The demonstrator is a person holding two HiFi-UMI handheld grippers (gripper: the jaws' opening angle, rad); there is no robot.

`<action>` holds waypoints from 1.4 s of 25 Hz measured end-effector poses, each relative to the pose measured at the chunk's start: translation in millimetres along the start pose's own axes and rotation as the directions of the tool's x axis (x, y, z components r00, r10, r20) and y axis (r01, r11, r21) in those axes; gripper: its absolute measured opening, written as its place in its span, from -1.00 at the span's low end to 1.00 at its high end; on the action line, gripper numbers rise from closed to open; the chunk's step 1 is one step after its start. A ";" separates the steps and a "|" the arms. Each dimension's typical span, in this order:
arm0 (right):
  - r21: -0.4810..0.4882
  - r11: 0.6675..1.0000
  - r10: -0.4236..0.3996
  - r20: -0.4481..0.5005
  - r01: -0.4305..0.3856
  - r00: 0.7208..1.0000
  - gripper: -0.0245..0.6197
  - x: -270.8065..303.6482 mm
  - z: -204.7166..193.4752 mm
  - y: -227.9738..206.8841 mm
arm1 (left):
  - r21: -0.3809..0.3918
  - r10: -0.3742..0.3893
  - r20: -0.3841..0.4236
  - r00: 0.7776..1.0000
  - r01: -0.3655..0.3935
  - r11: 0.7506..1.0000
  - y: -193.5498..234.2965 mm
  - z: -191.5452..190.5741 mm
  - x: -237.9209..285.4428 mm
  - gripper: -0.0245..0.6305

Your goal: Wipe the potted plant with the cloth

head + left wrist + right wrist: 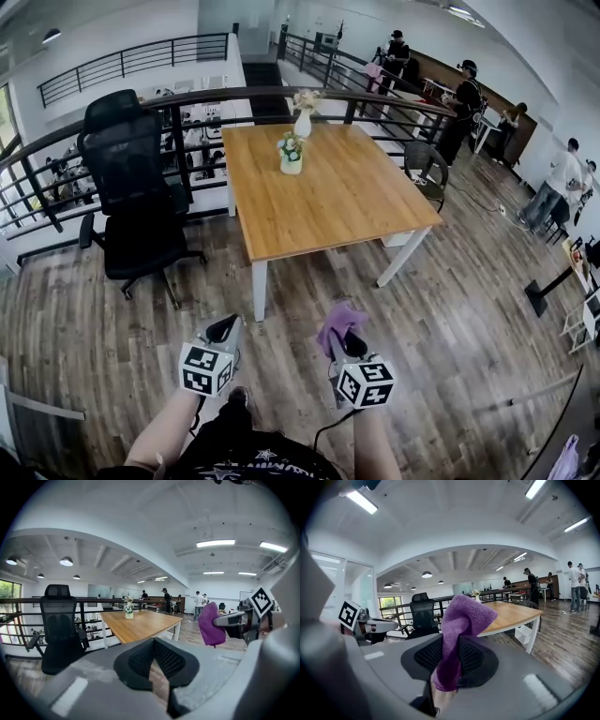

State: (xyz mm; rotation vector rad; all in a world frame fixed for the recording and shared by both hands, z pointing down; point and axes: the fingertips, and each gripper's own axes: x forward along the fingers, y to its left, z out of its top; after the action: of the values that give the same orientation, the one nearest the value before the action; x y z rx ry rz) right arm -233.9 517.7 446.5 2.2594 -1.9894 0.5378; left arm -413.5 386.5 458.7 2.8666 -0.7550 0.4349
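A small potted plant in a white pot stands on the wooden table, well ahead of both grippers; it shows again far off as the potted plant. A white vase with flowers stands behind it at the table's far edge. My right gripper is shut on a purple cloth, which sticks up between its jaws as the purple cloth. My left gripper is shut with nothing in it; its black pads meet. Both hang over the wood floor, short of the table.
A black office chair stands left of the table by a dark railing. A second chair sits at the table's right. Several people stand at the back right. Wood floor lies between me and the table.
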 end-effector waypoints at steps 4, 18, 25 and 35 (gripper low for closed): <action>0.020 1.000 0.007 0.001 -0.007 1.000 -0.66 -11.1 -12.2 0.6 | -0.017 0.010 -0.003 1.000 -0.010 1.000 -6.3 -13.6 -15.4 -0.92; 0.075 0.996 -0.039 -0.048 0.042 0.998 -0.65 -2.5 -26.9 -36.1 | -0.045 -0.033 -0.044 0.998 0.031 0.998 -7.8 -28.0 26.9 -0.92; 0.100 0.989 -0.103 -0.061 0.109 0.993 -0.65 44.6 -10.0 -78.9 | -0.053 -0.073 -0.042 0.996 0.071 0.996 13.4 -12.1 95.0 -0.92; 0.084 0.990 -0.107 -0.073 0.113 0.992 -0.65 156.5 45.2 -109.4 | -0.072 -0.087 -0.033 0.996 0.085 0.994 77.9 27.2 183.6 -0.92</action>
State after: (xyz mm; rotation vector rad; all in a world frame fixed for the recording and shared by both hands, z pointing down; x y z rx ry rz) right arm -103.5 373.3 471.6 2.3503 -1.8314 0.6940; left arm -293.3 229.4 495.4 2.8050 -0.6254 0.4391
